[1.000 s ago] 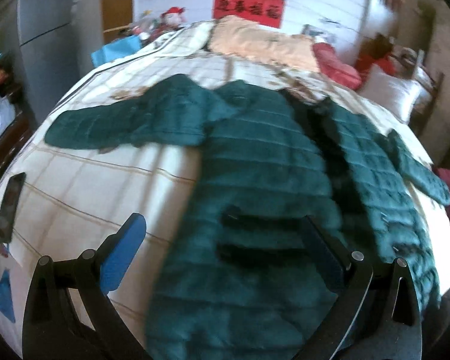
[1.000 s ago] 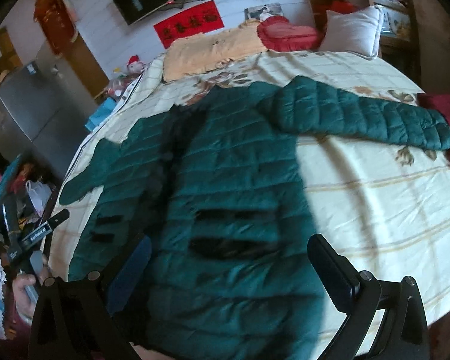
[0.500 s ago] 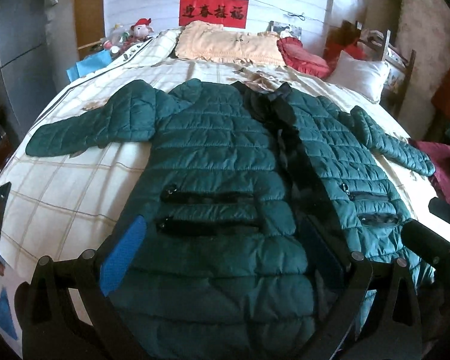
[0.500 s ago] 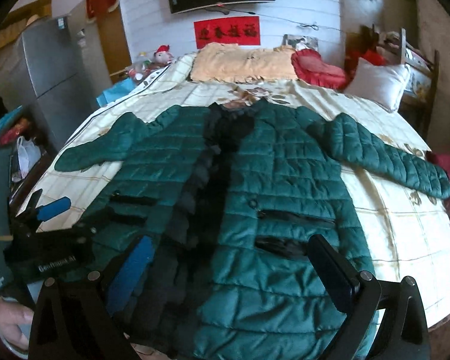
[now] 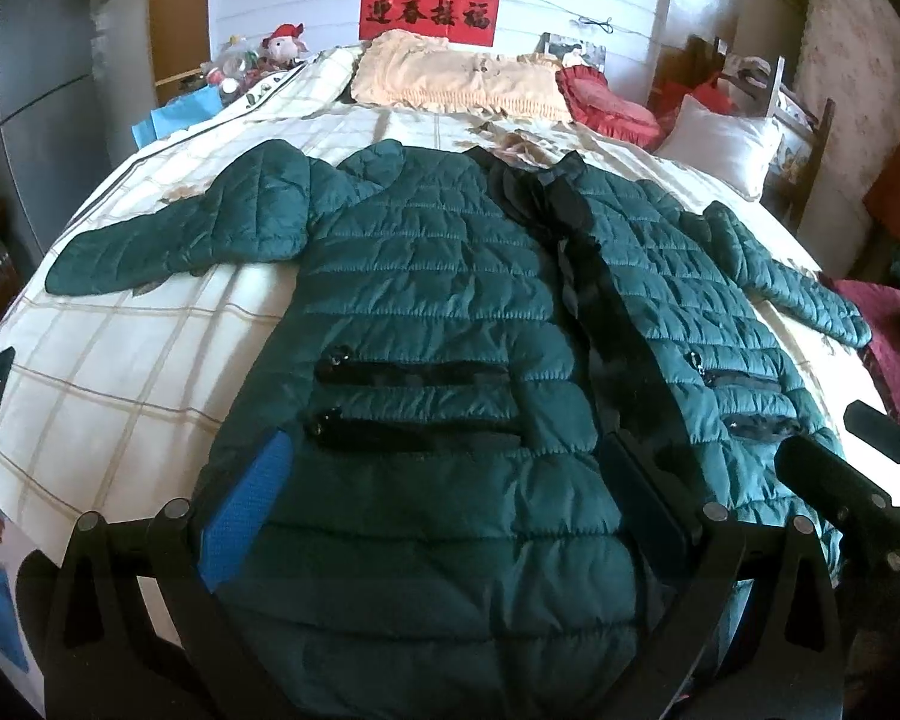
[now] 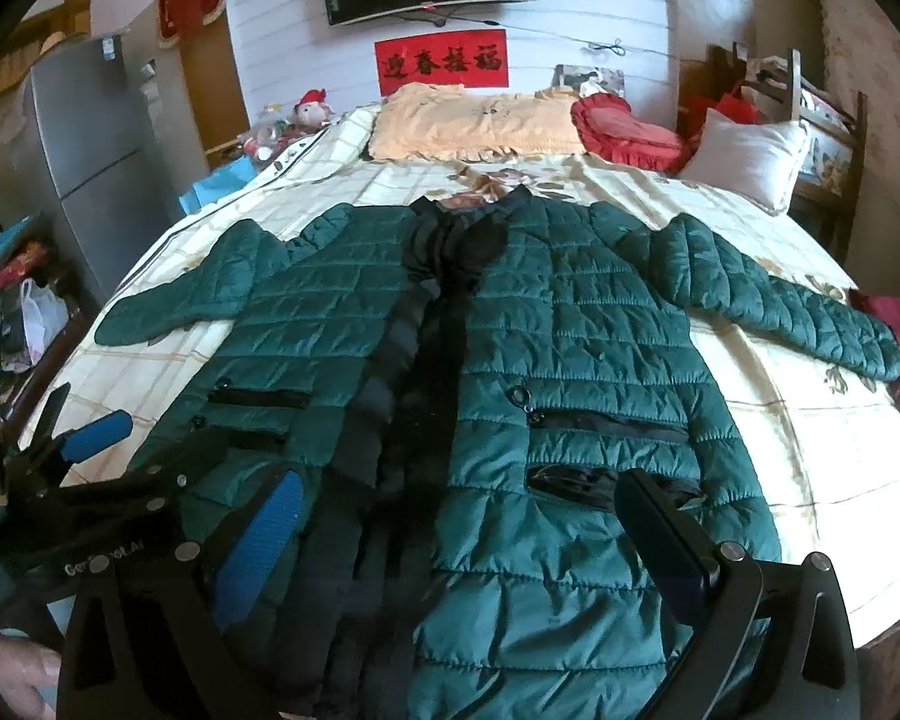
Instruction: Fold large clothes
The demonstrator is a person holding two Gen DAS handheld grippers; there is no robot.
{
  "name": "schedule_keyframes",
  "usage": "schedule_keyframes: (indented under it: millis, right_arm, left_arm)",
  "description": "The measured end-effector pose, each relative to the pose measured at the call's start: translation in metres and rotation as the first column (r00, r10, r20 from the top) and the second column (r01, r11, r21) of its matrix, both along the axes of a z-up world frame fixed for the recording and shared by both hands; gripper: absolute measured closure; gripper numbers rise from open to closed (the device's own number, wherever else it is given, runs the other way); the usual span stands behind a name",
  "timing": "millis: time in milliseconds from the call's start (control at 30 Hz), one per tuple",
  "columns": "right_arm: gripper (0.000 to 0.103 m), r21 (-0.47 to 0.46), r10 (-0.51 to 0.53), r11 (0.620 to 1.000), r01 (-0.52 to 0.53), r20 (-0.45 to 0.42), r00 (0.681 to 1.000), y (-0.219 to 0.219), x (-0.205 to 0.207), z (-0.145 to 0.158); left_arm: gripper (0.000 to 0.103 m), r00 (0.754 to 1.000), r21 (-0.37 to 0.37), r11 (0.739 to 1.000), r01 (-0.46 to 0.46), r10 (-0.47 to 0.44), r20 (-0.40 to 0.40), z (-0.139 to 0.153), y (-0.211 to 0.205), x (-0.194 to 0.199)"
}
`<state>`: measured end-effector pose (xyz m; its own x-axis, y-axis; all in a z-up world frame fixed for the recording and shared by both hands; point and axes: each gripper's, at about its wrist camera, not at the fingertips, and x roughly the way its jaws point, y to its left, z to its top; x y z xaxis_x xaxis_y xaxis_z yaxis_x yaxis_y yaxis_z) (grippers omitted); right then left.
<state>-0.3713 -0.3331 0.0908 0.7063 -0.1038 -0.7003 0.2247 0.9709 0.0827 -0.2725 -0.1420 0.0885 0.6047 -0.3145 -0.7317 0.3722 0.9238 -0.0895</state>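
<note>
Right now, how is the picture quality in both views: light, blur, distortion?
Left wrist view: sharp, strong fisheye bending of the bed, bright sun on the sheet, green jacket darker. Right wrist view: also sharp, same bending, black corners, sunlight glare on the sheet at right, jacket hem shaded near the right gripper.

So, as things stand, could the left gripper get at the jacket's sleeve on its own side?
Probably yes. The left gripper hovers over the green quilted jacket near its hem, jaws open and empty. The left sleeve lies spread flat on the checked bedsheet with nothing on it or across the way.
</note>
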Motion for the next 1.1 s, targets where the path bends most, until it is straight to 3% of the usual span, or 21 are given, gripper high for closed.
schedule_keyframes:
  millis: [1100]
  right_arm:
    - [0.0, 0.015, -0.027, 1.0, 0.027, -0.008, 1.0, -0.0029, 0.0022, -0.0048]
  left_arm:
    - [0.0, 1.0, -0.006, 1.0, 0.002, -0.002, -0.003, -0.0033, -0.0025, -0.0031]
